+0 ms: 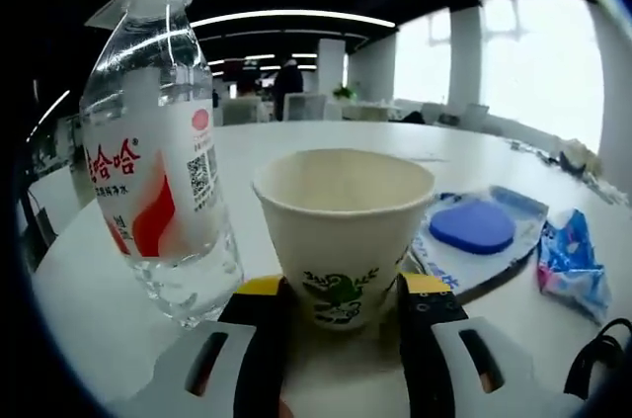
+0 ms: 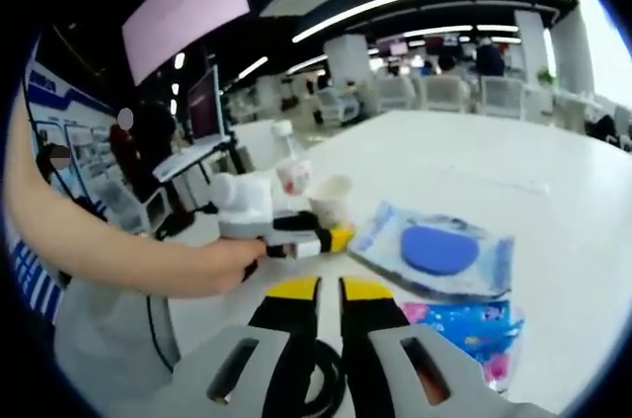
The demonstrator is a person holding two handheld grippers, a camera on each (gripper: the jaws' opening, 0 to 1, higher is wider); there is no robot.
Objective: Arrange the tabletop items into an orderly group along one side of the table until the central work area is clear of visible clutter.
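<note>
Open office, long white table (image 1: 326, 141). Your left gripper (image 1: 341, 314) had its jaws spread around the paper cup (image 1: 343, 230), one on each flank near the base; whether they gripped it could not be told. Cup upright, dead ahead, axis vertical. Just left of the cup: one water bottle (image 1: 158, 171). Right of it: one packet with a blue pad (image 1: 474, 227), then one blue wrapper (image 1: 571, 260). Your right gripper (image 2: 331, 292) was nearly closed, empty, well apart from the cup; left was nearer.
</note>
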